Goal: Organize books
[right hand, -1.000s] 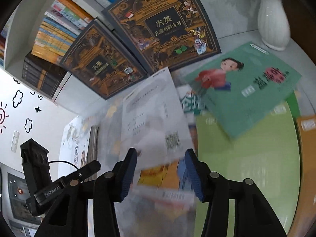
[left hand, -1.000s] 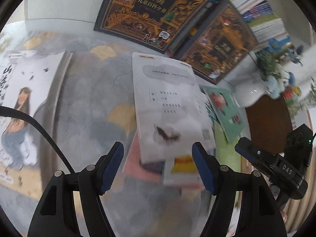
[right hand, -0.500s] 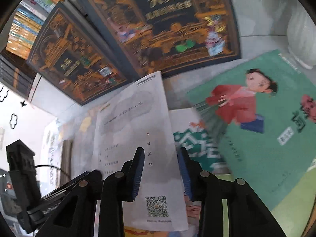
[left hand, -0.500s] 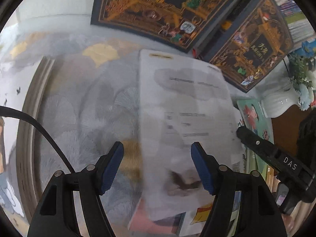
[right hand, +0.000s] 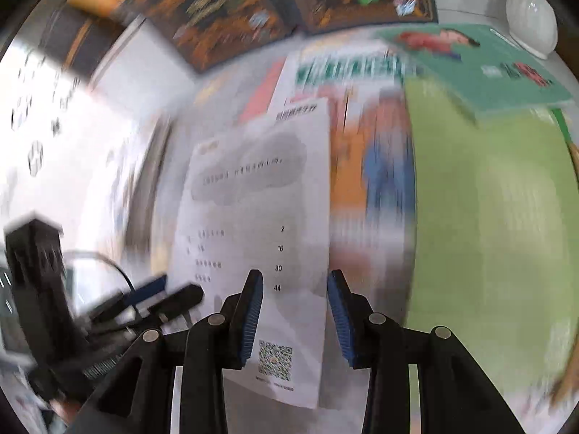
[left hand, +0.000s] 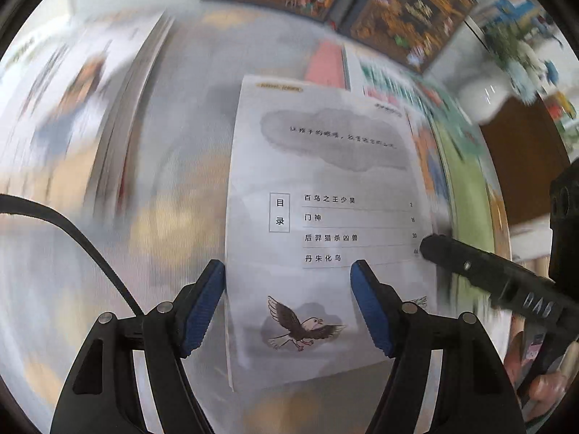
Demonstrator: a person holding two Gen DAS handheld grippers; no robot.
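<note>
the booklet [left hand: 325, 224] has been lifted off the pile [right hand: 376, 166]; it sits between both spread tongs, grip unclear.

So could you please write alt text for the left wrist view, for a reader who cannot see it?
A white booklet, showing a contents list and an eagle drawing, lies between the open blue pads of the left tool. The right tool reaches its right edge. The surroundings are motion-blurred, with dark ornate books at the top.
</note>
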